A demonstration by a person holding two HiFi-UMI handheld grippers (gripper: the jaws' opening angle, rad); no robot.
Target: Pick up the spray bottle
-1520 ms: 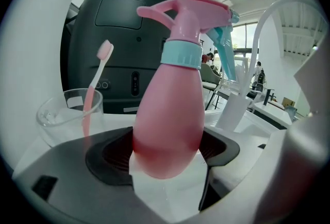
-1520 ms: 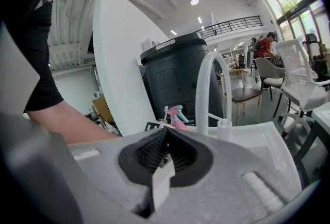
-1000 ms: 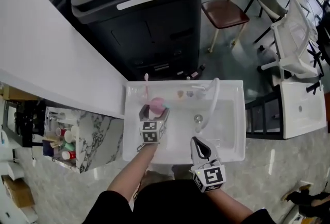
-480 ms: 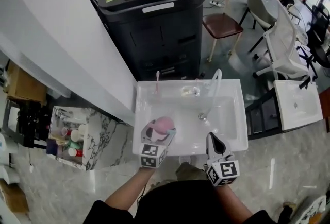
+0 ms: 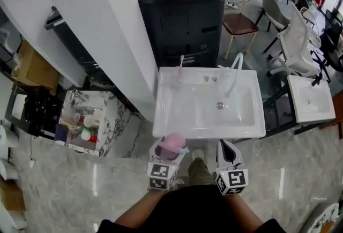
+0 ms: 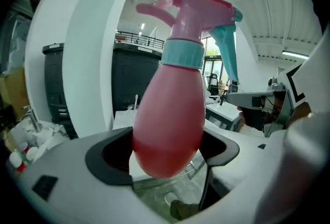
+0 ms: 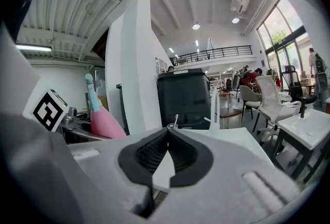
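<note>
The left gripper (image 6: 166, 158) is clamped on the bottle (image 6: 172, 109), gripping its rounded lower belly and holding it upright in the air, just in front of the sink (image 5: 161, 119). The right gripper (image 7: 167, 153) is closed and empty beside it. The curved, smooth body could squirt out or tip if the hand swings or the squeeze eases.

Head cam: steeply down on sink (image 5: 209, 132); both gripper cams low, facing fwd, sharing sink & black machine (image 5: 182, 9).
</note>
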